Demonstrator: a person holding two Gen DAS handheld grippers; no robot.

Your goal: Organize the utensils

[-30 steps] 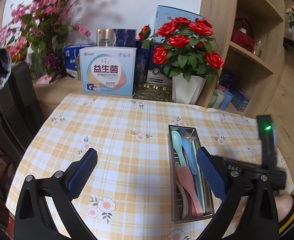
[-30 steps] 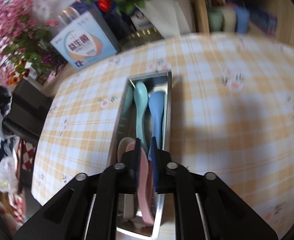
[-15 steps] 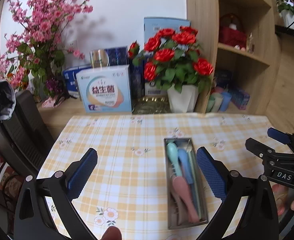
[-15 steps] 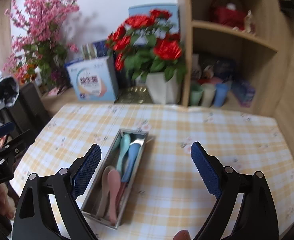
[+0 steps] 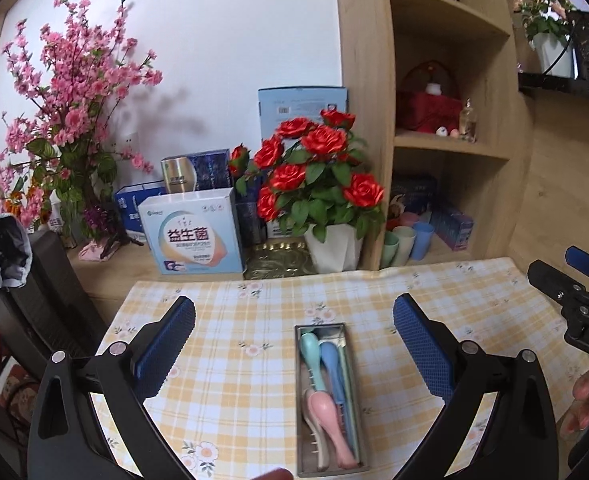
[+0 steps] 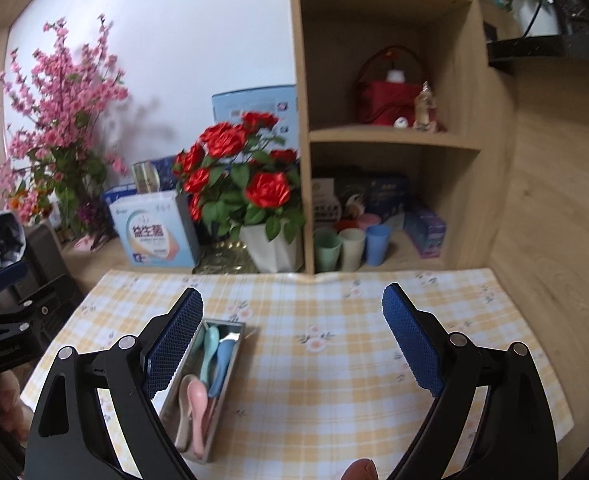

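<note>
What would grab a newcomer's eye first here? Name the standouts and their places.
The red rose bouquet in its white pot stands at the table's far edge, beside the wooden shelf. Left of it, a tall pink blossom spray rises against the white wall. Nearer, a metal tray of pastel spoons lies on the yellow checked tablecloth.

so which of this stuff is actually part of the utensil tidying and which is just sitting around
Part of the job:
metal tray
pink spoon
blue spoon
teal spoon

Just lying about:
rose pot
probiotic box
cups
pink blossom branches
</note>
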